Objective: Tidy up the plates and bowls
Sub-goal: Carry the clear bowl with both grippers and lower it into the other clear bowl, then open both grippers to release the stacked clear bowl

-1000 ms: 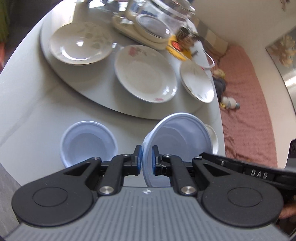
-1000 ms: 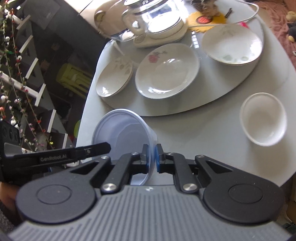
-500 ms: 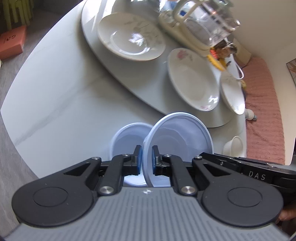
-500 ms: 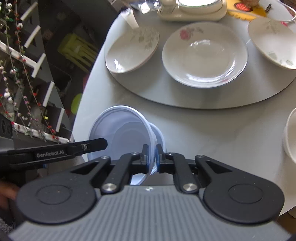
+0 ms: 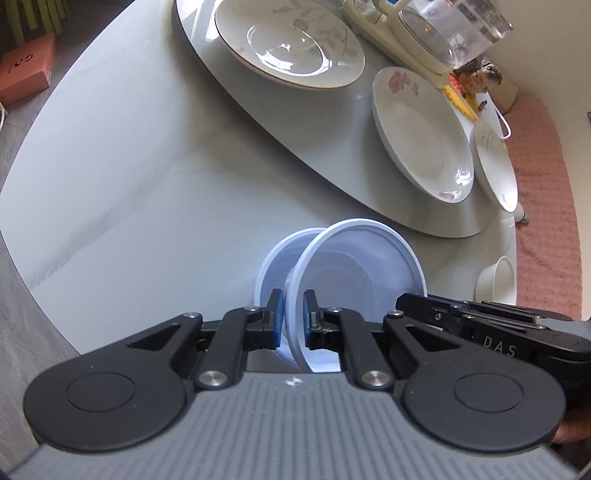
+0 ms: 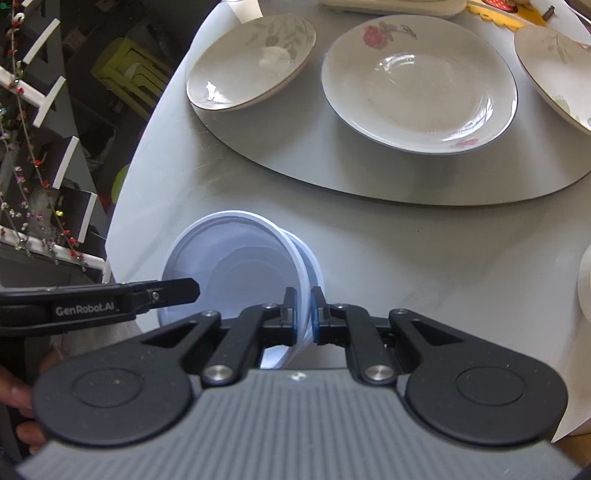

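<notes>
My left gripper [image 5: 293, 314] and my right gripper [image 6: 303, 314] are both shut on opposite rims of one pale blue plastic bowl [image 5: 354, 266], also in the right wrist view [image 6: 236, 262]. It is tilted and sits partly inside a second pale blue bowl [image 5: 275, 258] that stands on the white table [image 5: 129, 166]; that lower bowl's rim shows in the right view [image 6: 312, 262]. Three white plates lie on the grey turntable [image 6: 295, 155]: a rose plate [image 6: 417, 85] in the middle and leaf-patterned plates [image 6: 251, 59] on either side.
A small white bowl [image 5: 496, 278] stands near the table's right edge. A glass kettle on a cream base [image 5: 443, 33] stands at the back of the turntable. The table's near edge lies close below the blue bowls. A pink sofa [image 5: 546, 184] lies beyond.
Both grippers carried the held blue bowl leftward and down over the second blue bowl. It now rests partly inside it.
</notes>
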A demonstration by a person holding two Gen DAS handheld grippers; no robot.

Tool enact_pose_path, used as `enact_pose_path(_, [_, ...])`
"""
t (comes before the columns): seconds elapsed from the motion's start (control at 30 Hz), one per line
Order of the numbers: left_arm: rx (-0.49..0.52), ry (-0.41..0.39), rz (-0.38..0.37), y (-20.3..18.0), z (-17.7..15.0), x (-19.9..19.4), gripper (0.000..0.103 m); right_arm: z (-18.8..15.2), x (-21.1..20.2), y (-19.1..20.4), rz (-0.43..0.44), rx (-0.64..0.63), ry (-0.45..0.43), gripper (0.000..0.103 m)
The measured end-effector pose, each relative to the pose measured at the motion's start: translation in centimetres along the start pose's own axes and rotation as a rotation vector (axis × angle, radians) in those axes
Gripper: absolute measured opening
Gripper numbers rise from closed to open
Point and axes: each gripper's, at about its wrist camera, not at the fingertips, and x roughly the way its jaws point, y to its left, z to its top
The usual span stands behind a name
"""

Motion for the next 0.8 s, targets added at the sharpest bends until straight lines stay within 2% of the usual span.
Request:
enact_pose_path(0.27, [0.004, 0.003, 0.009, -0.3, 0.1, 0.0, 0.011, -0.1, 0.0, 0.2, -0.006, 0.0, -0.02, 0.011])
enact_pose_path(0.3, [0.01, 0.015, 0.011, -0.3, 0.1, 0.0, 0.015, -0.1, 0.0, 0.2, -0.007, -0.005, -0.018, 0.012])
enact_pose_path(0.33, [0.014, 0.025, 0.017, -0.3, 0.2, 0.1, 0.026, 0.0, 0.0, 0.3, -0.008, -0.007, -0.016, 0.012])
enact_pose_path(0.37, [0.015, 0.024, 0.022, -0.4, 0.2, 0.1, 0.034, 0.0, -0.1, 0.2, -0.007, -0.005, -0.016, 0.012])
enact_pose_path(0.4, [0.013, 0.01, 0.028, -0.4, 0.2, -0.1, 0.046, 0.0, -0.3, 0.2, -0.004, -0.004, -0.02, 0.016])
enact_pose_path(0.43, [0.009, -0.007, 0.03, -0.4, 0.1, -0.3, 0.048, 0.0, -0.5, 0.1, -0.002, -0.002, -0.024, 0.023])
enact_pose_path(0.5, [0.006, -0.015, 0.028, -0.4, 0.0, -0.6, 0.048, -0.1, -0.9, 0.1, -0.003, -0.003, -0.039, 0.034])
enact_pose_path(0.63, [0.026, -0.046, 0.04, -1.1, -0.1, -2.0, 0.048, -0.1, -2.2, 0.1, -0.01, -0.015, -0.083, 0.034])
enact_pose_path(0.8, [0.101, -0.135, 0.033, -3.9, -0.1, -5.8, 0.048, 0.0, -5.1, 0.4, -0.024, -0.021, -0.157, 0.034])
